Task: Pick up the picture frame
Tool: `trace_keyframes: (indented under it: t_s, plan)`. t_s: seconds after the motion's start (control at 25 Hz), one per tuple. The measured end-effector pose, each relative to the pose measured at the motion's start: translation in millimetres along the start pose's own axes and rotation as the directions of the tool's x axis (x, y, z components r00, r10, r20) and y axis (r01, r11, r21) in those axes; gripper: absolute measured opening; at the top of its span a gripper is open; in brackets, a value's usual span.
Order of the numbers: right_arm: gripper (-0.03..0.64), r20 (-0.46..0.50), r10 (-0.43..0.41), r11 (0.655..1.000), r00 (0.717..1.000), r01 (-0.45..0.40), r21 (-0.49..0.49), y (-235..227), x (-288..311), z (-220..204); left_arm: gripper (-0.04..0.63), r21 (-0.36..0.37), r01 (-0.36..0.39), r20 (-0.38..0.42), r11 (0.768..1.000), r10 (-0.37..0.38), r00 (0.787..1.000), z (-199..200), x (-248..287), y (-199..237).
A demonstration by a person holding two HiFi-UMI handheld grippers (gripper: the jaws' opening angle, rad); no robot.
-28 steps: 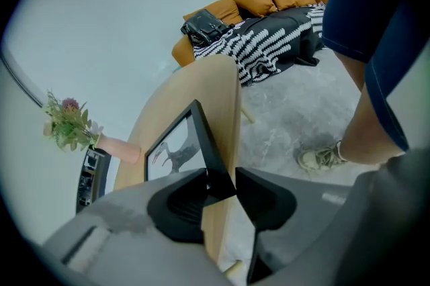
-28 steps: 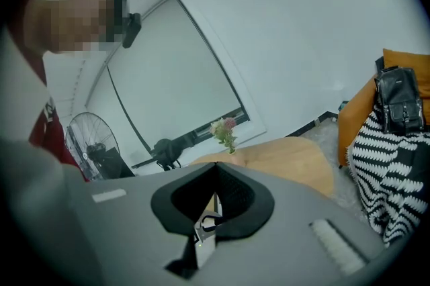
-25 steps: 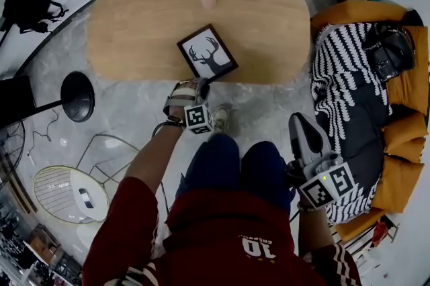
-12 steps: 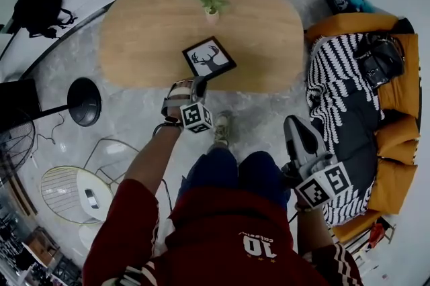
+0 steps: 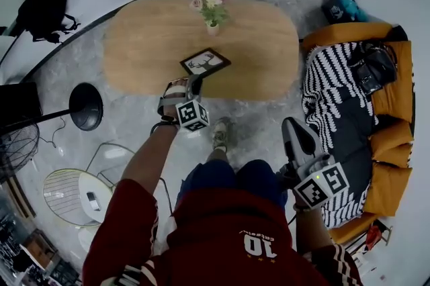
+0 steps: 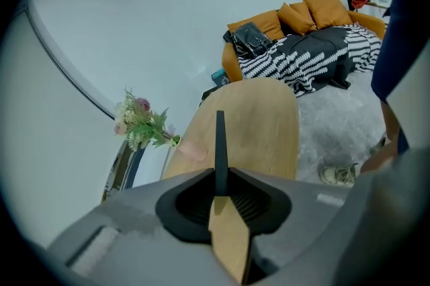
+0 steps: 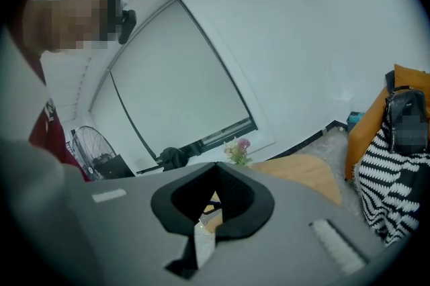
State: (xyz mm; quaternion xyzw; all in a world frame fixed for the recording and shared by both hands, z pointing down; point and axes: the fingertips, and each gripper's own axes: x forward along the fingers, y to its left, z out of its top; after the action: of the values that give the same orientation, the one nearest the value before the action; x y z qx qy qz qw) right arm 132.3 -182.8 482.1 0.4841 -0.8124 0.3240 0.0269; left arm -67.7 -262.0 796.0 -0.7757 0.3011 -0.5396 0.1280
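Observation:
The picture frame (image 5: pixel 205 62), black-edged with a deer silhouette, tilts up off the oval wooden table (image 5: pixel 259 43). My left gripper (image 5: pixel 193 82) grips its near corner, jaws closing on it. In the left gripper view the frame (image 6: pixel 220 140) shows edge-on as a thin black strip between the jaws of the left gripper (image 6: pixel 220 174). My right gripper (image 5: pixel 293 129) hangs apart at the right, beside the person's knee, shut with nothing in it. In its own view the right gripper (image 7: pixel 216 168) has its tips together.
A vase of flowers (image 5: pixel 211 1) stands on the table behind the frame. An orange sofa (image 5: pixel 396 167) with a striped blanket (image 5: pixel 329 83) and a black bag (image 5: pixel 371 67) fills the right. A lamp base (image 5: pixel 86 105) and a wire side table (image 5: pixel 70 194) stand at the left.
The left gripper has risen with the frame's near corner, so the frame now tilts off the table. The right gripper has also come up a little.

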Motion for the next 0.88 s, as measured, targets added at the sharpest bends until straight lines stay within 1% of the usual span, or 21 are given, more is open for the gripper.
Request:
trace_keyframes:
  t_s: [0.16, 0.32, 0.48, 0.56, 0.64, 0.88]
  plan:
    - [0.002, 0.013, 0.004, 1.0, 1.0, -0.004, -0.019, 8.6, -1.7, 14.2, 0.074, -0.044, -0.005, 0.013, 0.999, 0.006, 1.0, 6.3, -14.6, 17.6]
    - [0.002, 0.024, 0.012, 0.999, 1.0, -0.011, -0.037, 20.9, -4.8, 28.6, 0.074, -0.068, -0.021, 0.031, 0.997, 0.023, 0.999, 11.6, -35.4, 39.6]
    - [0.002, 0.045, 0.032, 0.997, 0.998, -0.029, -0.066, 34.9, -8.5, 42.5, 0.074, -0.106, -0.047, 0.09, 0.993, 0.056, 0.994, 25.6, -68.1, 63.7]
    - [0.002, 0.061, 0.041, 0.996, 0.997, -0.036, -0.083, 41.4, -9.4, 49.1, 0.074, -0.139, -0.065, 0.133, 0.988, 0.083, 0.988, 36.4, -87.6, 78.5]
    - [0.002, 0.075, 0.052, 0.994, 0.996, -0.044, -0.098, 49.4, -10.6, 55.0, 0.074, -0.189, -0.071, 0.177, 0.979, 0.105, 0.979, 47.1, -109.0, 92.0]
    - [0.002, 0.116, 0.075, 0.989, 0.99, -0.059, -0.132, 67.7, -17.7, 78.9, 0.074, -0.331, -0.048, 0.285, 0.942, 0.149, 0.947, 79.0, -170.3, 130.2]
